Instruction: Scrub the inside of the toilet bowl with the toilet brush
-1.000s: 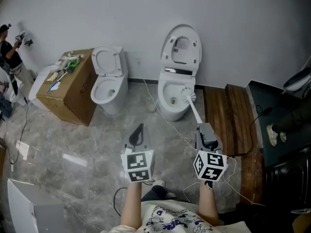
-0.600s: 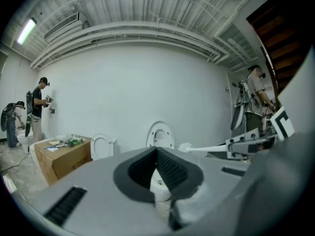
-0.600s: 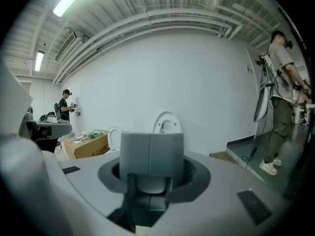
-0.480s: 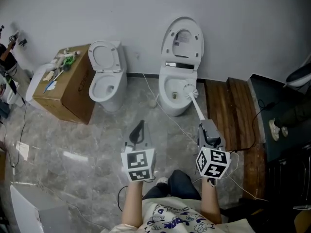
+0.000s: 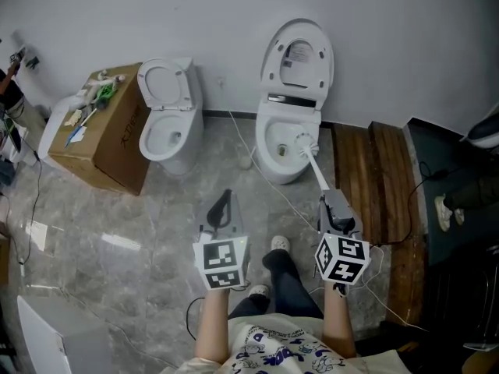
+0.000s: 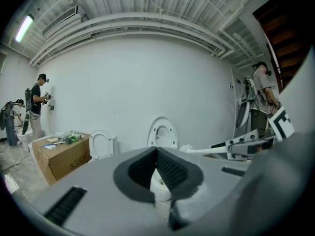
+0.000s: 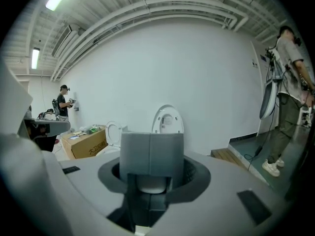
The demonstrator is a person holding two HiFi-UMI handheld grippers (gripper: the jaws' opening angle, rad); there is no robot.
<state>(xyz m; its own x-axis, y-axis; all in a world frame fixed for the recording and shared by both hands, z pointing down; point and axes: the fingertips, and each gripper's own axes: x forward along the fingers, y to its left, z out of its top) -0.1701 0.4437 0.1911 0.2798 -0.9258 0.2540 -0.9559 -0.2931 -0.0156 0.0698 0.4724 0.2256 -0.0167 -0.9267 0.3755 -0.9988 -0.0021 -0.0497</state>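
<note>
Toilet brush (image 5: 311, 162) head down inside the toilet bowl (image 5: 272, 159) at the far edge of the floor (image 5: 117, 209), handle clamped in right hand-held gripper (image 5: 332, 204); left hand-held gripper (image 5: 224, 203) pinched together, empty

Both forearms (image 5: 211, 327) reach forward, side by side. The left gripper (image 5: 224, 202) has its jaws pressed together and empty; the right gripper (image 5: 334, 209) clamps the toilet brush handle (image 5: 316, 171).
</note>
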